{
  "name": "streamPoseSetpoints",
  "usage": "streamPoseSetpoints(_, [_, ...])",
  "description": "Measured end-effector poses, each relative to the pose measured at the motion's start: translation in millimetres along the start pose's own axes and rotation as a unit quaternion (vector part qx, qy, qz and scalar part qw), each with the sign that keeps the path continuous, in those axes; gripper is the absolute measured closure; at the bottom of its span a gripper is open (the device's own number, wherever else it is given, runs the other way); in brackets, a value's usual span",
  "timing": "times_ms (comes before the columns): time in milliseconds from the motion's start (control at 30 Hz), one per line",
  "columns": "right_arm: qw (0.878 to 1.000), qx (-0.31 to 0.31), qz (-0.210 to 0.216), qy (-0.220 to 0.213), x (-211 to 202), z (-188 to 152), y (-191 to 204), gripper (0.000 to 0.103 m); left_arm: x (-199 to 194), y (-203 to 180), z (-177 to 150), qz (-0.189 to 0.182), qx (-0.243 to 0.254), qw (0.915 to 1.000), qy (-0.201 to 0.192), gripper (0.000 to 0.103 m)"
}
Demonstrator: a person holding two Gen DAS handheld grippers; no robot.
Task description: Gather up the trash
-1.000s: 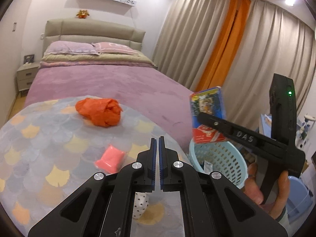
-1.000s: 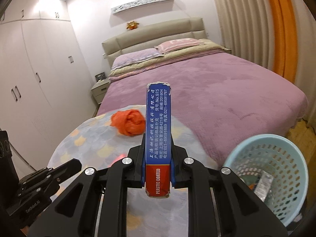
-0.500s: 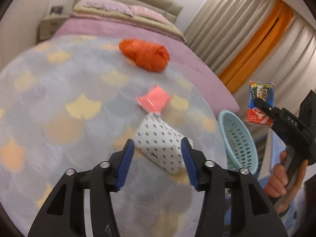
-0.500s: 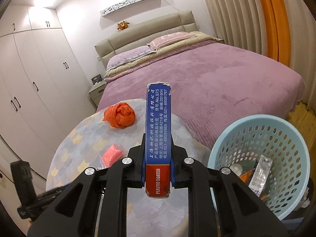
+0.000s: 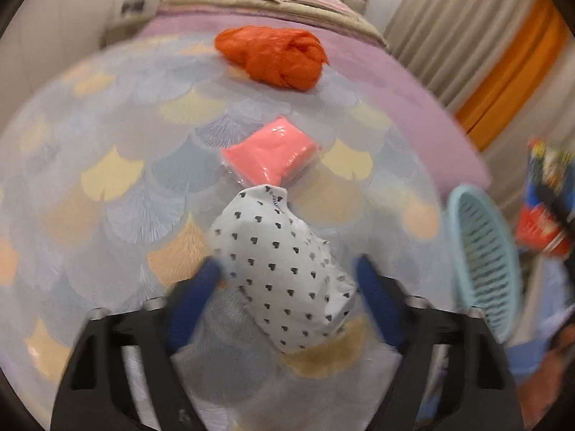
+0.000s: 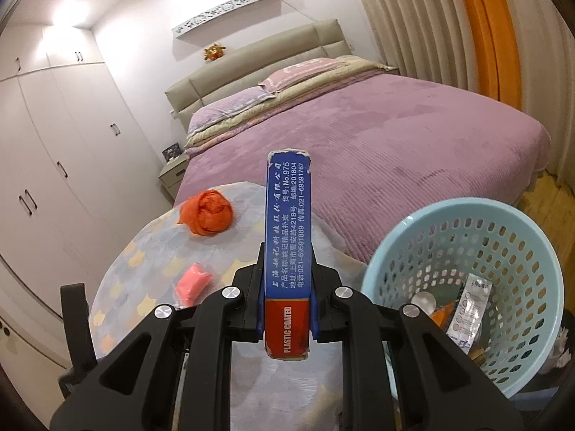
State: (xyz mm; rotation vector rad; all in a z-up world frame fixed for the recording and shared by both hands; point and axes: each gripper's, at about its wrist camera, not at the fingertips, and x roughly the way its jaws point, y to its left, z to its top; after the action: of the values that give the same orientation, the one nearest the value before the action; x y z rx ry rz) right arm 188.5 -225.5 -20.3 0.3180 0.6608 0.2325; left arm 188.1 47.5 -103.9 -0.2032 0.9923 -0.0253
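Observation:
My left gripper [image 5: 287, 283] is open, its blue fingers either side of a white packet with black hearts [image 5: 284, 269] lying on the round table [image 5: 107, 165]. A pink packet [image 5: 271, 154] lies just beyond it and a crumpled orange bag [image 5: 273, 55] sits at the far edge. My right gripper [image 6: 287, 287] is shut on a blue and red card box [image 6: 287, 248], held upright beside the light blue basket [image 6: 463, 287]. The orange bag [image 6: 206, 217] and pink packet [image 6: 192, 283] also show in the right wrist view.
The basket [image 5: 481, 262] stands on the floor right of the table and holds several wrappers. A purple bed [image 6: 377, 151] lies beyond the table. White wardrobes [image 6: 46, 151] line the left wall. Curtains [image 6: 449, 28] hang at the right.
My left gripper has opened, tilted down and moved to the table, closing in around the heart-print packet. My right gripper has carried the card box closer to the basket.

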Motion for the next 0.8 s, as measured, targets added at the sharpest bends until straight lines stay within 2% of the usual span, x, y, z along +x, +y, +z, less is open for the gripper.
streamPoseSetpoints(67, [1.0,0.001,0.0,-0.002,-0.7,-0.5,-4.8,0.088,-0.2,-6.0,-2.1,0.011,0.023,0.9997,-0.002,0.061])
streamPoseSetpoints(100, [1.0,0.0,0.0,-0.004,-1.3,-0.9,-5.9,0.088,-2.5,-5.6,-4.8,0.004,0.03,0.9995,-0.002,0.066])
streamPoseSetpoints(133, [1.0,-0.001,0.001,-0.007,-2.5,-1.3,-6.7,0.088,-4.6,-4.4,-5.7,-0.004,0.033,0.9995,-0.001,0.079])
streamPoseSetpoints(200, [1.0,-0.002,0.005,-0.009,-3.3,-1.4,-7.6,0.088,-9.5,3.9,-8.8,-0.04,0.024,0.9989,0.002,0.087])
streamPoseSetpoints(300, [1.0,-0.003,0.011,-0.015,-5.0,-1.1,-7.5,0.088,-16.4,12.6,-12.9,-0.085,0.017,0.9962,0.002,0.089])
streamPoseSetpoints(500, [0.999,-0.01,0.016,-0.031,-13.0,0.9,-1.6,0.088,-40.8,-3.4,-11.7,-0.154,0.042,0.9866,-0.035,0.09])
streamPoseSetpoints(633, [0.999,-0.016,0.008,-0.043,-22.7,2.6,0.9,0.088,-57.4,-29.4,-1.0,-0.177,0.073,0.9796,-0.061,0.09])
streamPoseSetpoints(800, [0.998,0.001,-0.006,-0.061,-35.9,7.3,-17.4,0.088,-64.2,-67.2,12.5,-0.205,0.101,0.9707,-0.074,0.09])
